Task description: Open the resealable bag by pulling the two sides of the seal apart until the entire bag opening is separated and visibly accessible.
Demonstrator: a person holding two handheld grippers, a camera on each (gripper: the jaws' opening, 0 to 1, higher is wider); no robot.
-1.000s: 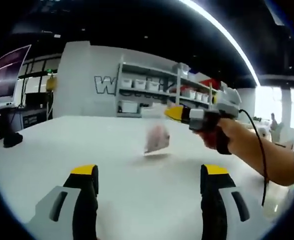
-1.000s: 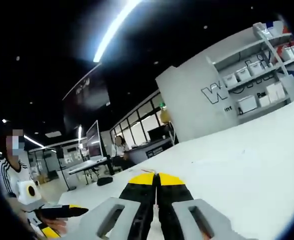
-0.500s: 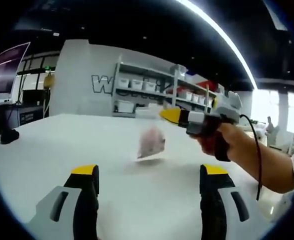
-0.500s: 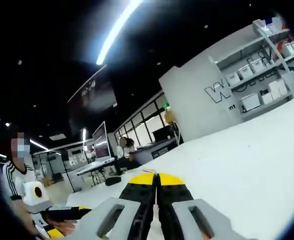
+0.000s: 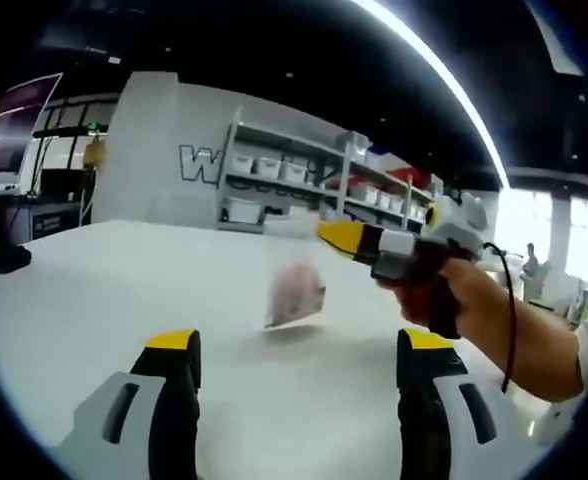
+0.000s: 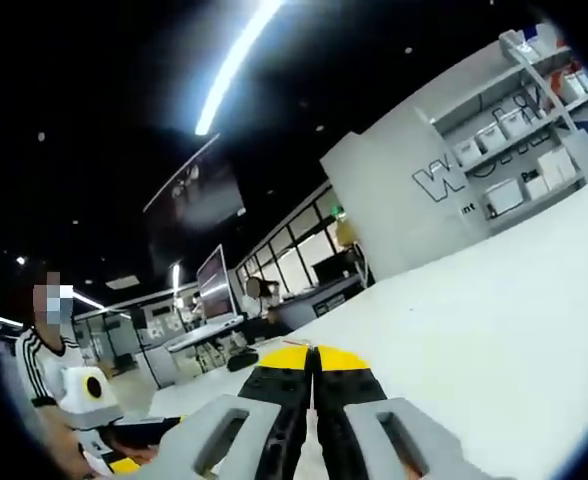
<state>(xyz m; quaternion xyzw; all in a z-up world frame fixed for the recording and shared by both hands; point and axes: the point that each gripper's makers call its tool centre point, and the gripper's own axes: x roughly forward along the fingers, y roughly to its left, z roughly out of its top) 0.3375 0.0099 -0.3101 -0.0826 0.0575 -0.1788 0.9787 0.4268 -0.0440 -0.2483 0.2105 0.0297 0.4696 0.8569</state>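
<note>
— What's the surface and the room like?

— A wide white table (image 5: 94,290), mostly bare, in a dark-ceilinged hall with a long light strip (image 5: 444,75) overhead. Behind it stands a grey wall with shelving (image 5: 294,185) full of white bins. In the right gripper view, desks with monitors (image 6: 217,282) sit further off, and a person in a striped sleeve (image 6: 44,365) is at the left edge.

— And the bag?

— The resealable bag (image 5: 294,290) hangs clear and blurred above the table, something pinkish inside, its top edge pinched in the right gripper (image 5: 334,236), whose yellow-tipped fingers are closed together.

— The left gripper (image 5: 294,345)?

— Its fingers stand wide apart, holding nothing, just short of the bag.
</note>
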